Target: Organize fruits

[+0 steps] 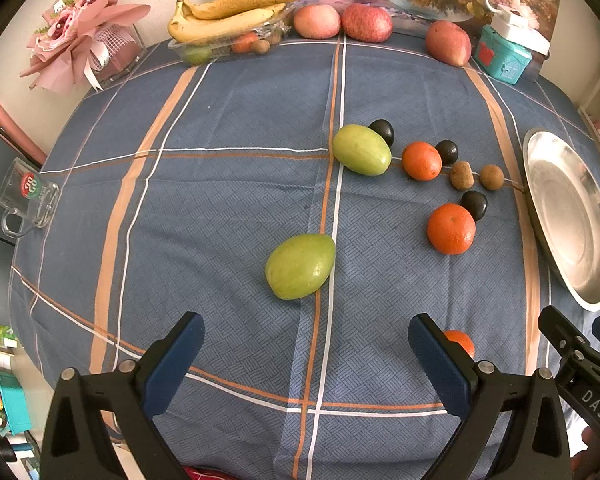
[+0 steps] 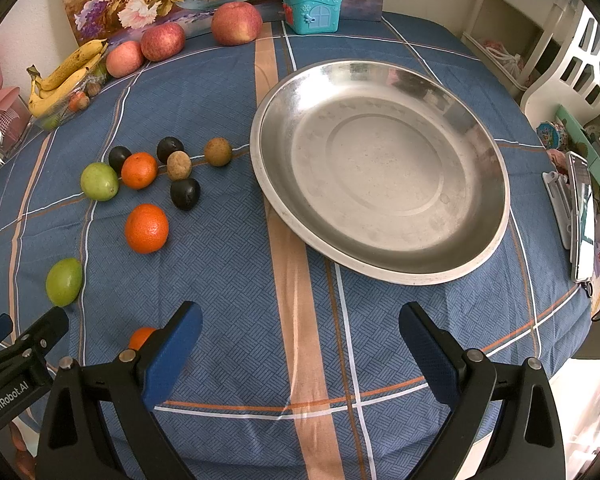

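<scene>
My left gripper (image 1: 306,344) is open and empty above the blue cloth, just short of a green fruit (image 1: 300,266). A second green fruit (image 1: 362,150), oranges (image 1: 451,229) (image 1: 421,161), dark plums (image 1: 474,205) and small brown fruits (image 1: 461,175) lie loose beyond it. Another orange (image 1: 460,342) sits half hidden behind its right finger. My right gripper (image 2: 300,344) is open and empty in front of the empty steel plate (image 2: 480,248). The same fruits lie to its left, with an orange (image 2: 146,228) and a green fruit (image 2: 64,282) nearest.
At the table's back stand a clear tray with bananas (image 1: 228,12), three apples (image 1: 367,22), a teal house-shaped box (image 2: 312,8) and a flower painting. A pink bouquet (image 1: 76,36) and a glass mug (image 1: 28,198) sit at the left. A phone (image 2: 582,216) lies at the right edge.
</scene>
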Demonstrator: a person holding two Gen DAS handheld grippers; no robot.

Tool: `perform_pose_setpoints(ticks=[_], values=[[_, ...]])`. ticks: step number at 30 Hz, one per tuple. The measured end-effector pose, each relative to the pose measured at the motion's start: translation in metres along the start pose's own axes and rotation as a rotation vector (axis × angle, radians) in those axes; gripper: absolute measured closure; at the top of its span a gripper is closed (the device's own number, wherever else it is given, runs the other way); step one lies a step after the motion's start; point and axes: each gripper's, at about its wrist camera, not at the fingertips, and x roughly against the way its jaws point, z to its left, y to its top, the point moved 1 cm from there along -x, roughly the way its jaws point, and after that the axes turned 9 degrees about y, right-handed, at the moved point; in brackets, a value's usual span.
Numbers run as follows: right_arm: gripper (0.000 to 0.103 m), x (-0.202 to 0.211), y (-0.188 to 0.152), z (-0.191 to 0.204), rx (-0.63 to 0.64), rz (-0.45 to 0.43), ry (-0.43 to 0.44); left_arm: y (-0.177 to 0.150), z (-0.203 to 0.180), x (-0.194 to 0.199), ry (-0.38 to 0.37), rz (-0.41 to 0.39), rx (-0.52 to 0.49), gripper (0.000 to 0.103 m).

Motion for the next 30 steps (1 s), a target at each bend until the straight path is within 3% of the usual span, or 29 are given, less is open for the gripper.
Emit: perform_pose_setpoints(ticks=[20,25,30], values=[[0.004,0.001,0.0,0.001,0.001,0.001,0.009,0.0,0.007,0.002,-0.004,-0.014,0.028,0.0],[0.004,0.001,-0.001,0.023,0.08,-0.005,0.11,0.005,0.03,0.007,0.031,-0.08,0.104,0.0],[0.004,-0.004,-0.005,0.053,0.145,0.02,0.241,0.008,0.053,-0.003,0.002,-0.089,0.162,0.0]])
